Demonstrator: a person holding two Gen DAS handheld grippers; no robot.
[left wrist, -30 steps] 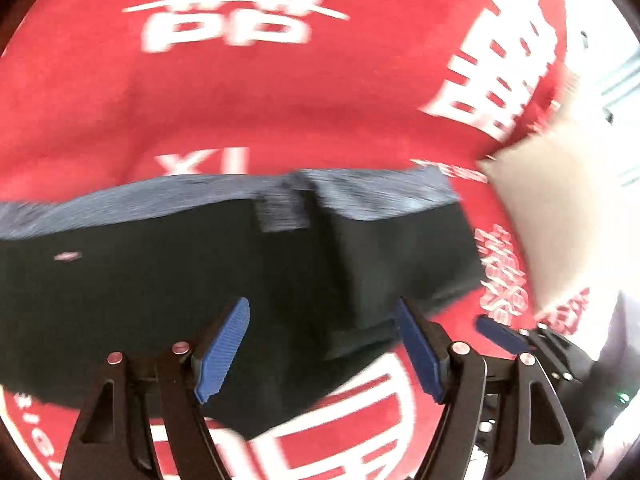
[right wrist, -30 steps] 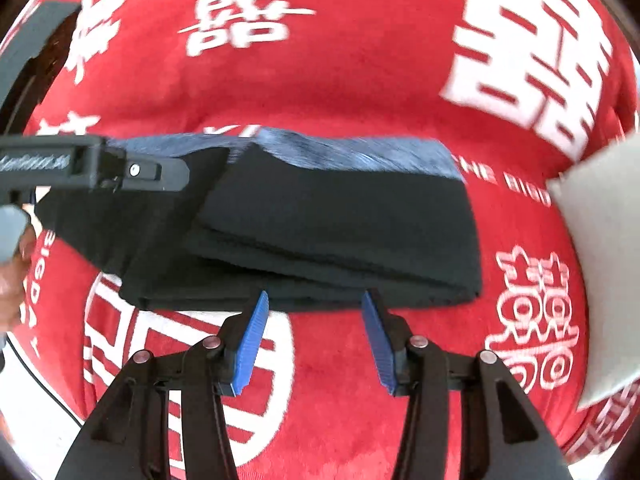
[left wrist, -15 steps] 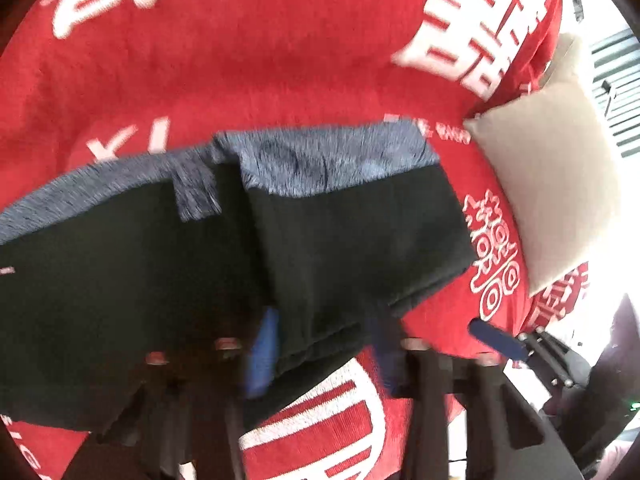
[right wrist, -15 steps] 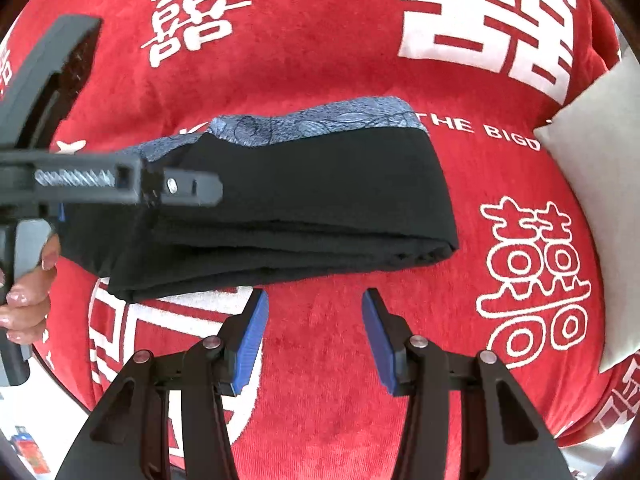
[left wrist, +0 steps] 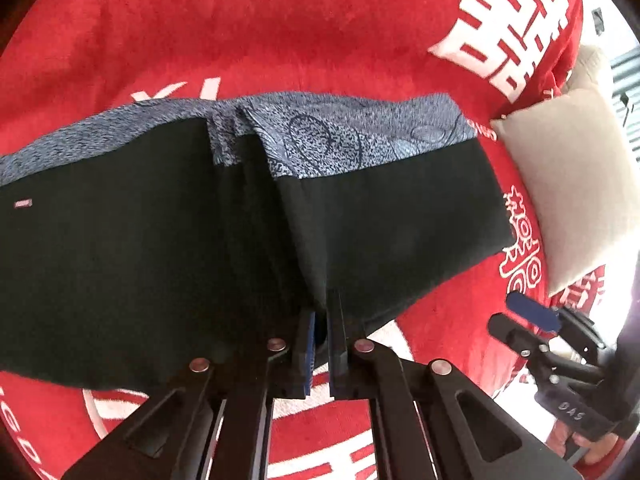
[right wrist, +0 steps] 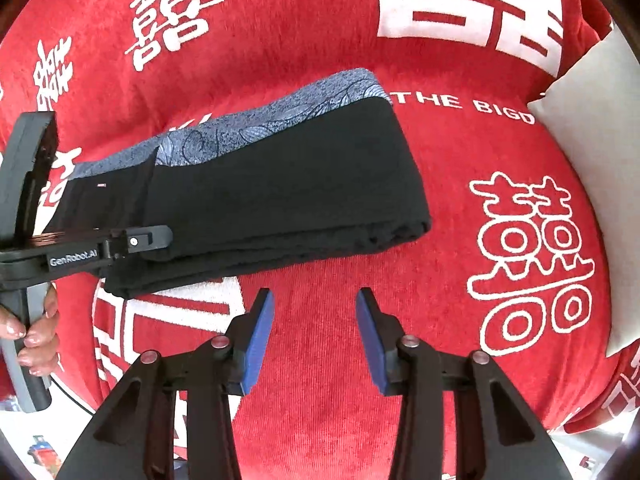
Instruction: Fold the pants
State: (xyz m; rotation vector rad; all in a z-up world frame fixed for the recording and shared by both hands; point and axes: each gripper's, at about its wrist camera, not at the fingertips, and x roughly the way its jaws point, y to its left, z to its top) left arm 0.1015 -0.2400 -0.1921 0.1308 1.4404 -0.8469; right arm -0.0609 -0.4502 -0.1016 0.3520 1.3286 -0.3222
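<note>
Black pants with a blue-grey patterned waistband lie folded on a red blanket. My left gripper is shut on the near edge of the pants, where one folded layer overlaps another. In the right wrist view the pants form a long flat stack, and the left gripper bites their left end. My right gripper hangs over bare blanket just in front of the stack. Its jaws are closing, with nothing between them.
A beige pillow lies at the blanket's right edge, also seen as pillow. A hand holds the left gripper's handle at far left. The red blanket carries large white characters. Floor shows at the lower corners.
My left gripper dropped onto the pants' near edge and went from wide open to shut on it. The right gripper drew back from the stack, rolled, and its jaws narrowed a little.
</note>
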